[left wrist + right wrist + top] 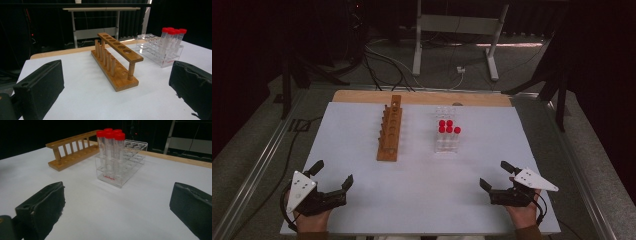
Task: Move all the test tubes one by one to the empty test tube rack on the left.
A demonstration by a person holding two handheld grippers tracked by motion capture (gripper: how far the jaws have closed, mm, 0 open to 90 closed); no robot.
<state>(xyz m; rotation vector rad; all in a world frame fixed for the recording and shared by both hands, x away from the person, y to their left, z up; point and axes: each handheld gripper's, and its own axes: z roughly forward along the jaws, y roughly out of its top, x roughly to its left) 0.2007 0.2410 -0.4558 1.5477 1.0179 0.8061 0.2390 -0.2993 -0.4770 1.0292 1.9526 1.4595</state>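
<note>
Five red-capped tubes (448, 128) stand upright at the near end of the clear acrylic rack (447, 146), just right of the empty wooden rack (390, 131). Both the left gripper (332, 175) and right gripper (493, 174) rest near the table's front edge, jaws wide apart and empty. The right gripper should probably approach one corner tube level, closing below its cap.

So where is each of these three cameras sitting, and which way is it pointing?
High view: above the person's side, looking forward and down on the white table; shows left gripper, right gripper.
Left gripper view: rides that gripper, faces the wooden rack; own jaws wide apart.
Right gripper view: faces the clear rack of red-capped tubes; jaws apart.
Shared: both racks.
</note>
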